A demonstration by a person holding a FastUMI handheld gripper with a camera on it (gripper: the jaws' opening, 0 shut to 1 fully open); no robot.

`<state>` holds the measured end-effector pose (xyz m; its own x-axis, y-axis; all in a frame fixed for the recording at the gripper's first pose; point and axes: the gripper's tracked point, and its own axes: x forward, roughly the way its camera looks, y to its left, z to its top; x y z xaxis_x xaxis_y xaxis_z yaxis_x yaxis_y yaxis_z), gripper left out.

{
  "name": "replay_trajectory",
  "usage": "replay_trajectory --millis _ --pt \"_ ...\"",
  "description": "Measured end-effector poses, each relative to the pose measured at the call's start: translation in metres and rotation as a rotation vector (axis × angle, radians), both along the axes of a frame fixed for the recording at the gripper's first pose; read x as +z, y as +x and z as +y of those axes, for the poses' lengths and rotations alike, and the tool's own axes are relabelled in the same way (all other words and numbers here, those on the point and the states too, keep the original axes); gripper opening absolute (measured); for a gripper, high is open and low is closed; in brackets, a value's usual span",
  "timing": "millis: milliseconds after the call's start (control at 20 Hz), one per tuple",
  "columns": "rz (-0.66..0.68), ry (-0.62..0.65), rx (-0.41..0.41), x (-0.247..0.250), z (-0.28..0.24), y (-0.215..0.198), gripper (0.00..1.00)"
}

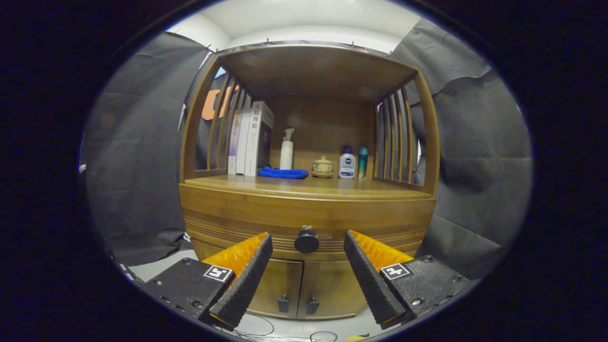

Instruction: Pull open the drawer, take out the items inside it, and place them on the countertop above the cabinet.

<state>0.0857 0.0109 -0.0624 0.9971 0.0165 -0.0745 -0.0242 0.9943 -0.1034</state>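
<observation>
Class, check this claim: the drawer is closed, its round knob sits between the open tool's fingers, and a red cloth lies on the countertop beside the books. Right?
Not quite. The gripper view shows the cloth is blue, not red. The rest holds: drawer closed, knob between the open tool's fingers, cloth beside the books on the countertop.

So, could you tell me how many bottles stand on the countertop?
3: a pump bottle behind the blue cloth, and a white bottle and teal bottle right of the lidded cup.

Gripper (pixel 308 247): sat at the lower middle of the frame, both fingers (pixel 244 280) reaching forward and upward, spread wide apart. Jaws gaped, nothing pressed between them. Finger bases lay at lower left and lower right.
</observation>
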Motion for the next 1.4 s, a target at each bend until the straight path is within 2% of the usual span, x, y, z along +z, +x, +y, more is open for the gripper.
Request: replay_trajectory --millis 200,400,650,750,1050,1400 --pt "0.054 0.023 -0.012 -0.021 -0.003 0.041 0.98" --pt "0.089 0.048 0.006 -0.029 0.000 0.066 0.89" --pt "0.100 0.038 -0.020 -0.032 -0.002 0.084 0.61" --pt "0.092 0.055 -0.020 -0.032 -0.003 0.084 0.52" --pt "0.100 0.047 0.007 -0.038 -0.004 0.083 0.39" --pt "0.099 0.040 0.016 -0.041 -0.006 0.051 0.36"
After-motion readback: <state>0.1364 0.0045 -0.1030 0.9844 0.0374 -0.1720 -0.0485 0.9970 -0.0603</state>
